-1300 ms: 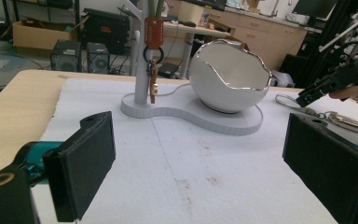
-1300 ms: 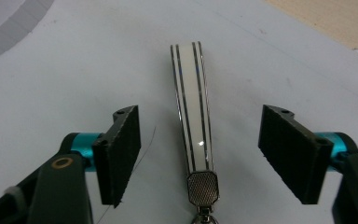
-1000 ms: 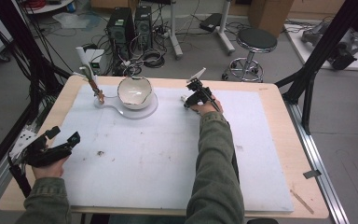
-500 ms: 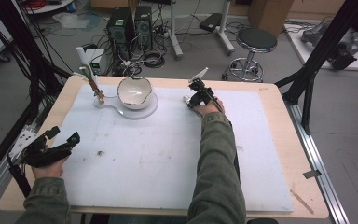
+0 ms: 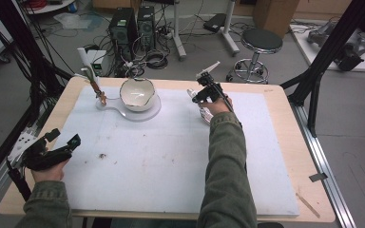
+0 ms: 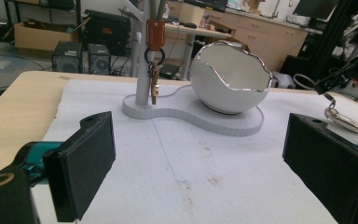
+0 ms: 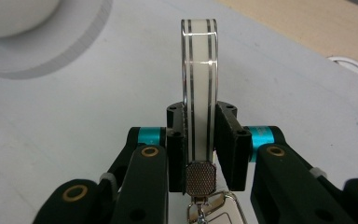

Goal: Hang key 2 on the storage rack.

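- Clamped tight in the right gripper (image 7: 199, 126): a striped loop (image 7: 199, 84), pinched flat between both pads near its lower end.
- Pale, slightly glossy band, cream to translucent, with two thin dark lines along each edge.
- Bent into a narrow upright arch that stands up past the jaw tips in the right gripper view, seen edge-on.
- Finished at the bottom with a small metal cap (image 7: 200, 178) of fine mesh texture, eight-sided in outline.
- Joined under that cap to a silver clip (image 7: 216, 205), shiny and rounded.
- In the left gripper view, same silver clip (image 6: 342, 120) hanging under the right gripper (image 6: 349, 74), low over the white mat (image 6: 177, 158); touching it or not, cannot tell.
- From the high view, held at the far middle of the table (image 5: 275, 95), just right of the white bowl (image 5: 137, 92), near it but apart.
- Bowl (image 6: 228, 79) white with a jagged, eggshell-like rim edged in silver, seated on a flat white base (image 6: 205, 119).
- On the same base, an upright post (image 6: 142, 70) with a red tag (image 6: 154, 35) and small keys dangling from it.
- Left gripper (image 6: 205, 163) spread wide, nothing between its pads, low over the mat at the near left corner (image 5: 65, 137), well apart from the loop.
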A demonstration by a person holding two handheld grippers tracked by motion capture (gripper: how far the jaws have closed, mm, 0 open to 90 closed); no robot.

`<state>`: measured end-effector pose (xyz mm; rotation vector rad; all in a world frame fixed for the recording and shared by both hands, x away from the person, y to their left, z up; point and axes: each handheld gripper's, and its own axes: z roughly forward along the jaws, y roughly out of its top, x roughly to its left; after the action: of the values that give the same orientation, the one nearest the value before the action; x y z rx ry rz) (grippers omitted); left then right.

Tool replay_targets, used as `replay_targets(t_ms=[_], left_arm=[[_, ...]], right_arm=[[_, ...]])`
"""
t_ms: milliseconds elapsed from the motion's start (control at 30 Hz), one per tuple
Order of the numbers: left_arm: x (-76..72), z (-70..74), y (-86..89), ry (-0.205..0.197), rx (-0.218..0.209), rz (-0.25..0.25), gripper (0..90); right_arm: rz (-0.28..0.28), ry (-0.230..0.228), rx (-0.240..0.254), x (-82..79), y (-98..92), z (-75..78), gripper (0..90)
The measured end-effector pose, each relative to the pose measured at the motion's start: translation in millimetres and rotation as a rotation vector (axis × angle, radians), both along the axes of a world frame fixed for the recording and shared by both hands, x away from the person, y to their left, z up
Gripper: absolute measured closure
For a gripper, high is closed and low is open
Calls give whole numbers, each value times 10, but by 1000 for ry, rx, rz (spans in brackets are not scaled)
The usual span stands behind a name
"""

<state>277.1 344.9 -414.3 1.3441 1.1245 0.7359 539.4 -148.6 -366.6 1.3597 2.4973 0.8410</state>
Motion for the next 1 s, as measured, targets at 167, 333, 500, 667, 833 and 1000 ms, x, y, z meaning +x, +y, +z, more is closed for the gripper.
replay_targets(t_ms=[167, 333, 500, 667, 833, 1000], left_arm=[[-2, 1, -5, -2, 1, 0, 97], [-4, 3, -3, -2, 1, 3, 98], [-3, 2, -8, -2, 5, 3, 97], [-2, 2, -13, -2, 4, 1, 97], [0, 6, -16, -4, 7, 1, 97], [2, 6, -19, -4, 6, -1, 98]], right_arm=[[7, -33, 33, -81, -58, 150, 751], [17, -63, 61, -170, -70, 279, 751], [18, -85, 99, -248, -104, 407, 751], [31, -116, 137, -378, -88, 579, 751], [40, -161, 159, -527, -94, 769, 751], [42, -203, 205, -678, -156, 946, 751]])
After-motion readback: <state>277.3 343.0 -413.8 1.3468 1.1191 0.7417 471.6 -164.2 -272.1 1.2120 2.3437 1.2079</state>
